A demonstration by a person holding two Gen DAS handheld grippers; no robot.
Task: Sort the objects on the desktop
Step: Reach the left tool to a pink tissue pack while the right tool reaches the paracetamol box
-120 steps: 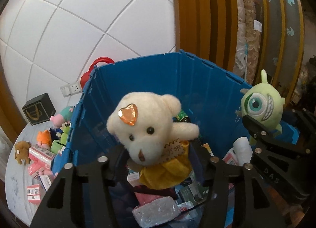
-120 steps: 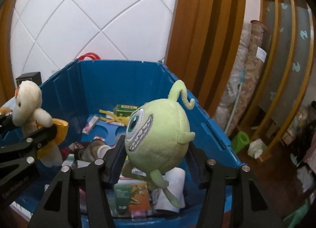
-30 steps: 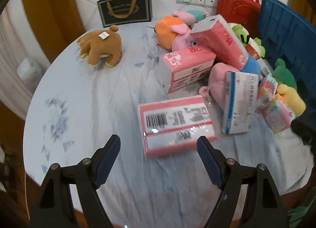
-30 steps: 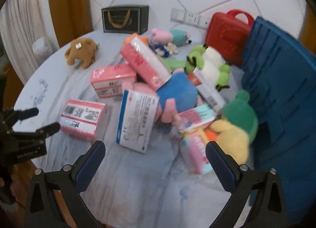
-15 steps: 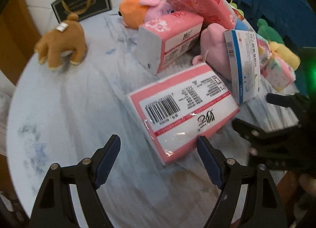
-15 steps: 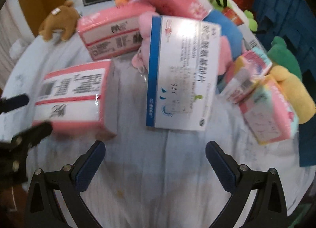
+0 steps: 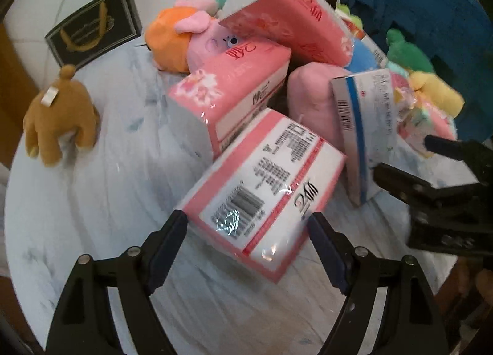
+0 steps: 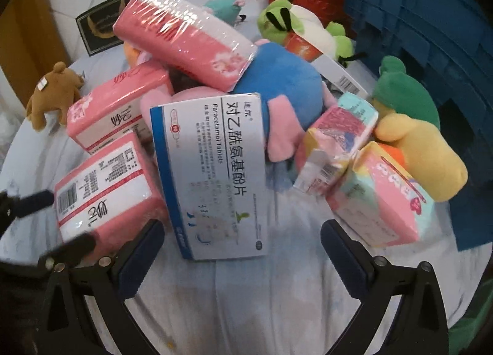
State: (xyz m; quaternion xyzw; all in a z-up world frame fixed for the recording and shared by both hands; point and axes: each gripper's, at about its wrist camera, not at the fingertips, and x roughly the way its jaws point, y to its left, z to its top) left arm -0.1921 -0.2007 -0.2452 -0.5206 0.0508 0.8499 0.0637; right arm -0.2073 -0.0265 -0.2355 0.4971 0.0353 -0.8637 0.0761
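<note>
On the table [image 8: 277, 308] lies a box [image 8: 212, 176] printed "Paracetamol Tablets".

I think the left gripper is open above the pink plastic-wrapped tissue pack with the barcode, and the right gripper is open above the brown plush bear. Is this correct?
Not fully. The right gripper is open above the white and blue cardboard tablet box, not the brown plush bear, which lies far off at the table's edge, as the right wrist view shows. The left gripper is indeed open above the pink plastic-wrapped tissue pack with the barcode.
</note>
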